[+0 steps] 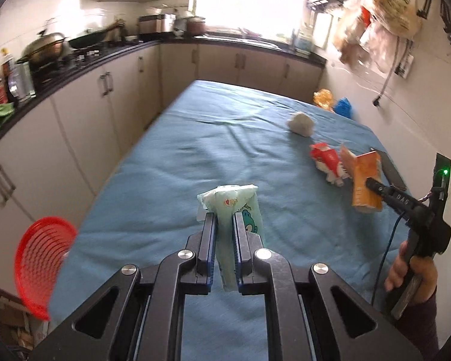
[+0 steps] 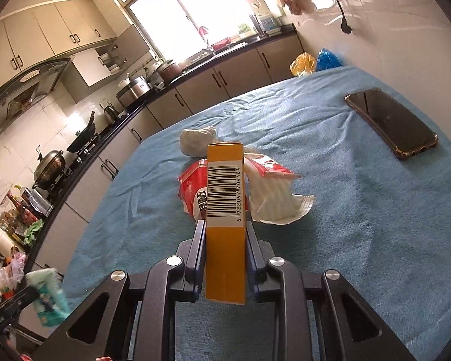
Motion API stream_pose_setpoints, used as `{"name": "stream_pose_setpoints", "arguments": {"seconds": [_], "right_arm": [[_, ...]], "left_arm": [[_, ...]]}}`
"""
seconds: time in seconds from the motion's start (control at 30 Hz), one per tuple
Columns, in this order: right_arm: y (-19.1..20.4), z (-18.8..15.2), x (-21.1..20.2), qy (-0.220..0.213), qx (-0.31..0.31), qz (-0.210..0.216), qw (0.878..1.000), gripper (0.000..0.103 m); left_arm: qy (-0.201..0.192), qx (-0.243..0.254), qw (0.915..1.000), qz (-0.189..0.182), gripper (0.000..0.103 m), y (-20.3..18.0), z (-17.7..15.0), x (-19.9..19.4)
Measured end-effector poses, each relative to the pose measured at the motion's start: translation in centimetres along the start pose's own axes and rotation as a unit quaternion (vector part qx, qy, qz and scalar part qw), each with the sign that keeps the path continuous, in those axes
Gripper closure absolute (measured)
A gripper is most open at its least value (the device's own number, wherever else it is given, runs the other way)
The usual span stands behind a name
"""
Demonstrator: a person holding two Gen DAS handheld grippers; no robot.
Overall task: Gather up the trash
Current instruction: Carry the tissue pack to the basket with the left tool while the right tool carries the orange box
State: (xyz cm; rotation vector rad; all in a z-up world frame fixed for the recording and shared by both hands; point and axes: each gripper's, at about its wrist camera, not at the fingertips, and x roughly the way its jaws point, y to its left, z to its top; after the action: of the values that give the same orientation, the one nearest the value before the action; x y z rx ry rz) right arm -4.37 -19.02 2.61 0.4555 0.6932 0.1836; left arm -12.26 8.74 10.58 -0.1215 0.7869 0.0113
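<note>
My left gripper [image 1: 224,221] is shut on a pale green tissue pack [image 1: 237,207] with a bear print, held above the blue-covered table [image 1: 171,174]. My right gripper [image 2: 225,228] is shut on an orange carton [image 2: 225,210] with a barcode; the carton also shows in the left wrist view [image 1: 365,180]. A torn red and white wrapper [image 2: 264,186] lies on the cloth just beyond the carton, and also shows in the left wrist view [image 1: 327,162]. A crumpled white paper ball [image 2: 197,141] lies farther back, also seen in the left wrist view [image 1: 300,124].
A red mesh basket [image 1: 42,267] stands off the table's near left corner. A black phone [image 2: 391,121] lies on the cloth at the right. Yellow [image 2: 303,63] and blue [image 2: 327,60] bags sit past the far right corner. Kitchen counters with pots run along the left.
</note>
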Motion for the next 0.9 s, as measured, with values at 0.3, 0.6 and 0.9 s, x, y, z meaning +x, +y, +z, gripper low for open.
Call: {"name": "stream_pose_setpoints", "arguments": {"seconds": [0.3,0.6,0.9], "right_arm": [[1.6,-0.8,-2.9,-0.005,-0.012,-0.011,1.000,0.078],[7.8,-2.2,-5.2,0.013,-0.059,0.041,0.997,0.078],[17.3,-6.8,-3.5,0.059,-0.147,0.103,0.982,0.078]], "left_arm": [[-0.027,-0.045,0.9968,0.060,0.093,6.6,-2.6,-3.8],[-0.037,-0.100,0.9908,0.083,0.093,12.1,-4.6,-5.3],[-0.046,-0.132,0.9805,0.138,0.093,17.0,-6.6,-7.3]]}}
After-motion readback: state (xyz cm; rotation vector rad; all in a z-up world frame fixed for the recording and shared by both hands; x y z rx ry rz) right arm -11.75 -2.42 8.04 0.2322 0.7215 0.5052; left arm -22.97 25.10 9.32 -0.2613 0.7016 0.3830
